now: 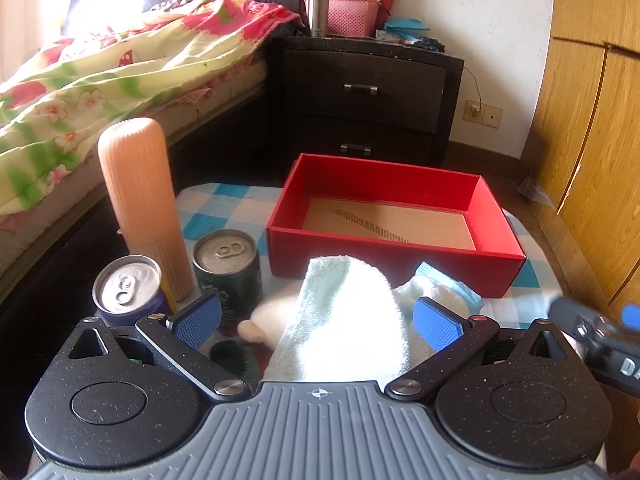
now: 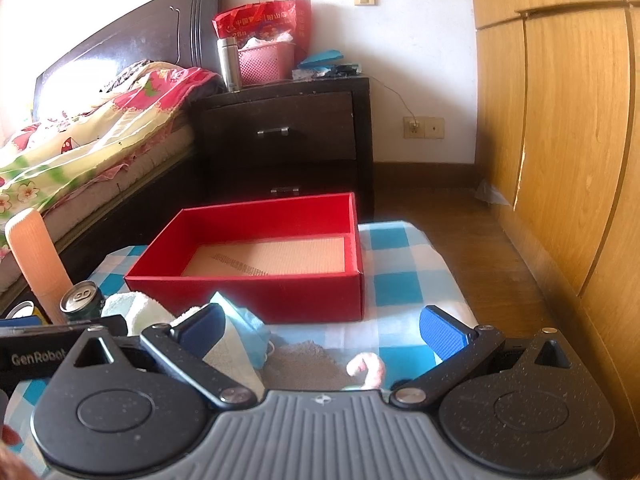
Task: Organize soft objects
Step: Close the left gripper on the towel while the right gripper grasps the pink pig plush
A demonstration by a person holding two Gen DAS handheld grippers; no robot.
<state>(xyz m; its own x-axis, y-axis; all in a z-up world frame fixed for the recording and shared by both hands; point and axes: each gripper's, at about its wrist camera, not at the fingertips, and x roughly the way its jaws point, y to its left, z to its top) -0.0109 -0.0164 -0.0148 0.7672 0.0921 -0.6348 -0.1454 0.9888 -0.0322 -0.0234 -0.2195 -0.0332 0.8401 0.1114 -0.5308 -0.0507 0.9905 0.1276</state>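
both claws gape wide near red box [image 2: 256,276] rim.

We're in a home bedroom: bed [image 1: 100,80] with floral quilt at upper left, dark nightstand [image 1: 360,92] centre top, probably a wooden wardrobe [image 1: 592,140] at right.

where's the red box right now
The red box sits open on the checkered cloth, just beyond the pale towel, in front of the dark nightstand.

Ahead left of the left gripper stand two cans [image 1: 226,268], a ribbed peach bottle [image 1: 142,204], possibly plastic; farther off, a bed [image 1: 100,80] and nightstand [image 1: 360,96].
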